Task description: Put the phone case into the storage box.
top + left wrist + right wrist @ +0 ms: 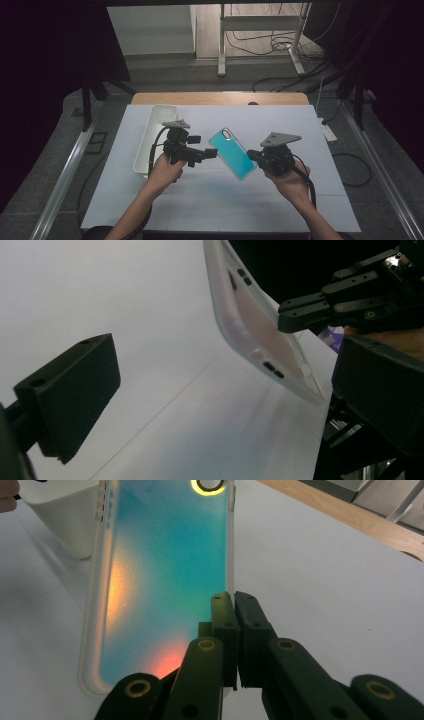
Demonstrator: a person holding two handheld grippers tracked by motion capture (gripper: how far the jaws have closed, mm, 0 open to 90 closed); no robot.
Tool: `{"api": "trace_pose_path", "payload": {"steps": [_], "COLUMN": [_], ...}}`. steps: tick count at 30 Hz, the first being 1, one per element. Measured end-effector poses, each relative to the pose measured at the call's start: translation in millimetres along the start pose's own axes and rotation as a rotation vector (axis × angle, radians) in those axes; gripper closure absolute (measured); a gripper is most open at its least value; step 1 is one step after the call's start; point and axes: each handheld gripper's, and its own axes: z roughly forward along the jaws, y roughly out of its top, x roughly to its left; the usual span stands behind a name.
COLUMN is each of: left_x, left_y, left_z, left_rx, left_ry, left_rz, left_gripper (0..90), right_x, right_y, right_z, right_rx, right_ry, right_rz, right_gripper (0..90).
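Observation:
A teal phone case (232,152) with a clear rim is held tilted above the white table top (210,200). My right gripper (254,158) is shut on its near right edge. In the right gripper view, the jaws (233,605) pinch the rim of the case (165,580), and the camera hole is at the far end. My left gripper (210,153) is open just left of the case's upper end. In the left gripper view its two jaws (225,365) stand wide apart, with the case (260,325) ahead of them and nothing between the pads.
A long white bin (155,137) stands at the table's left, behind the left hand; it also shows as the bin (65,520) in the right gripper view. A wooden strip (220,98) runs along the far edge. Cables and a metal stand lie on the floor beyond.

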Motion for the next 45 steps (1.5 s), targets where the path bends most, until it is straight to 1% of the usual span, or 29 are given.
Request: {"api": "trace_pose_path", "payload": {"steps": [4,5,8,9,10,17,20,22,25,26,27,29,31,32,33,34,36,40,41,42,44,45], "left_x": [0.3,0.3,1.0,1.2,1.3,-0.1,-0.5,-1.3,-1.3,-0.5,0.0,0.7,1.3,1.9,3.0,3.5,4.7,6.0,6.0,6.0,6.7,7.2], "left_y": [0.7,0.7,1.2,1.2,1.4,2.0,2.3,2.4,2.2,1.5,1.1,0.5,-0.1,-0.5,-0.8,-1.0,-1.3,-2.0,-2.0,-2.3,-2.9,-3.2], "left_z": [2.4,2.4,3.7,4.3,5.7,11.5,13.7,15.6,16.2,16.8,17.2,17.9,18.6,18.7,18.9,19.1,19.3,20.3,20.3,20.8,21.1,21.2], "left_rx": [-0.002,-0.002,0.000,0.000,0.002,0.027,0.032,0.042,0.048,0.052,0.056,0.066,0.069,0.068,0.070,0.071,0.069,0.082,0.082,0.082,0.082,0.081], "left_ry": [-0.007,-0.007,-0.002,-0.002,-0.010,-0.026,-0.043,-0.040,-0.037,-0.058,-0.072,-0.096,-0.109,-0.122,-0.144,-0.152,-0.177,-0.207,-0.207,-0.212,-0.223,-0.230], "left_rz": [-0.022,-0.022,-0.026,-0.028,-0.037,-0.037,-0.039,-0.039,-0.043,-0.052,-0.057,-0.065,-0.084,-0.093,-0.110,-0.118,-0.131,-0.139,-0.139,-0.142,-0.155,-0.165], "left_gripper": [0.8,0.8,0.5,0.1,0.0,0.0,0.1,1.8,10.6,16.6,16.6,25.8,32.9,37.1,40.8,45.8,51.3,63.5,67.2,67.2,73.8,75.6], "right_x": [4.6,4.6,7.2,9.0,9.6,14.9,16.8,18.2,19.2,19.9,19.9,20.5,21.2,21.6,21.9,22.4,23.4,24.4,24.4,25.0,25.3,25.3], "right_y": [1.0,1.0,1.7,2.0,2.1,3.2,3.5,3.6,3.7,3.9,3.9,3.9,4.1,4.2,4.3,4.3,4.3,4.6,4.6,4.7,4.9,4.9], "right_z": [1.5,1.5,2.1,2.5,2.6,4.4,4.8,5.2,5.6,5.7,5.7,5.3,5.4,5.4,5.3,5.4,5.5,5.7,5.7,5.7,5.5,5.4], "right_rx": [-0.002,-0.002,-0.002,-0.002,-0.001,0.000,0.001,0.000,-0.002,-0.004,-0.004,-0.005,-0.009,-0.011,-0.011,-0.013,-0.015,-0.020,-0.020,-0.021,-0.026,-0.027], "right_ry": [0.005,0.005,0.007,0.005,0.005,0.006,0.005,0.006,0.002,0.003,0.003,-0.001,-0.001,-0.002,-0.004,-0.003,-0.002,-0.003,-0.003,-0.004,-0.004,-0.004], "right_rz": [-0.006,-0.006,-0.017,-0.027,-0.031,-0.052,-0.060,-0.059,-0.069,-0.069,-0.069,-0.075,-0.076,-0.077,-0.080,-0.082,-0.083,-0.091,-0.091,-0.089,-0.090,-0.090], "right_gripper": [88.0,88.0,88.0,87.9,88.0,88.0,88.0,87.9,87.9,88.0,88.0,87.9,87.9,88.0,88.0,88.0,87.9,88.0,88.0,87.9,88.0,88.0]}}
